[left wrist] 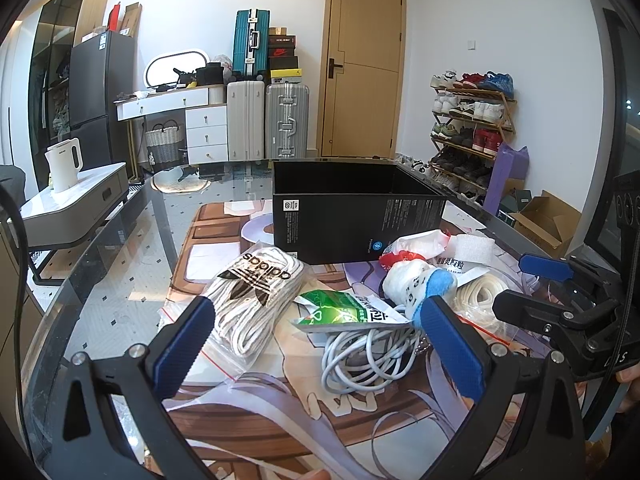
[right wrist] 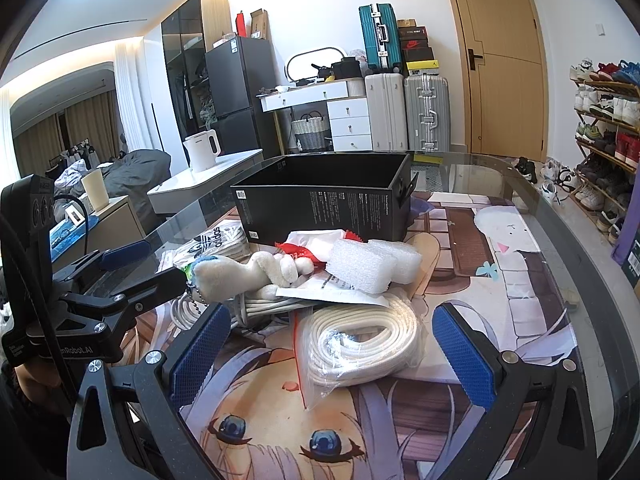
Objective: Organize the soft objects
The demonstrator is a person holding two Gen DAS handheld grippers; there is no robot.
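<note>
An open black box (left wrist: 356,216) (right wrist: 324,204) stands on the picture mat. In front of it lies a pile: a bag of white laces with an adidas label (left wrist: 256,296), a green packet (left wrist: 344,308), a coiled white cable (left wrist: 368,356), a white plush toy (left wrist: 416,284) (right wrist: 256,272), white foam blocks (right wrist: 368,264) and a bagged cream rope coil (right wrist: 360,344) (left wrist: 480,296). My left gripper (left wrist: 316,344) is open just above the laces bag and cable. My right gripper (right wrist: 332,352) is open around the rope coil bag, not touching it.
The glass table (left wrist: 120,264) has a curved dark edge. A white side unit with a kettle (left wrist: 64,164) stands at the left. Suitcases (left wrist: 264,120), a dresser, a door and a shoe rack (left wrist: 472,128) line the far wall. A cardboard box (left wrist: 544,216) sits on the floor at the right.
</note>
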